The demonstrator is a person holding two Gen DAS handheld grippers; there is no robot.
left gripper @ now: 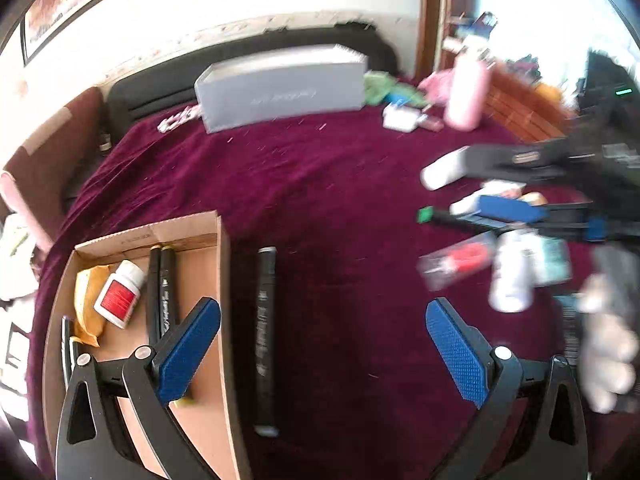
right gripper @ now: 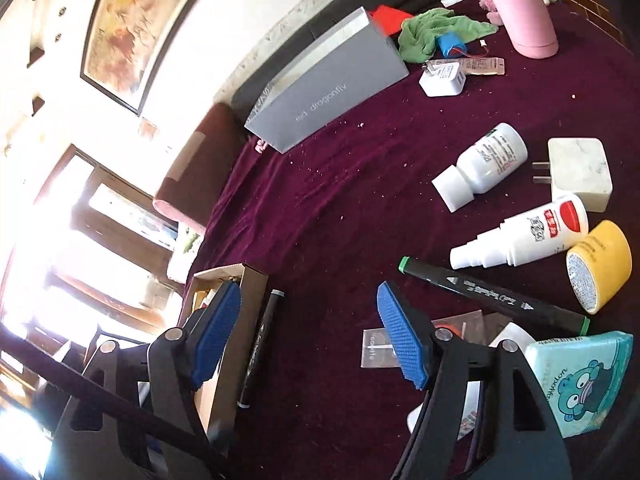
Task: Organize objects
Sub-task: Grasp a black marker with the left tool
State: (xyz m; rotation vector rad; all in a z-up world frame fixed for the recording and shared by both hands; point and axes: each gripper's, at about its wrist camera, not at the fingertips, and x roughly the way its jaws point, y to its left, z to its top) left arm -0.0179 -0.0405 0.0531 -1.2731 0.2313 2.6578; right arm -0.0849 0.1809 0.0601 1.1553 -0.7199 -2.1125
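An open cardboard box (left gripper: 224,280) sits on the maroon cloth at lower left; it holds two black markers (left gripper: 160,292), a white bottle with a red label (left gripper: 120,294) and a yellow packet (left gripper: 86,300). Another black marker (left gripper: 266,336) lies on the cloth just right of the box wall. My left gripper (left gripper: 322,348) is open and empty above that marker. My right gripper (right gripper: 308,336) is open and empty; it shows blurred at the right of the left wrist view (left gripper: 516,196). A green-capped black marker (right gripper: 492,294) lies just right of it.
A grey box (right gripper: 324,88) stands at the back, with a green cloth (right gripper: 436,32), a white charger (right gripper: 442,80) and a pink bottle (right gripper: 524,8). At right lie white bottles (right gripper: 484,164), a spray bottle (right gripper: 524,232), a plug (right gripper: 576,172), a yellow jar (right gripper: 600,264) and a tissue pack (right gripper: 580,384).
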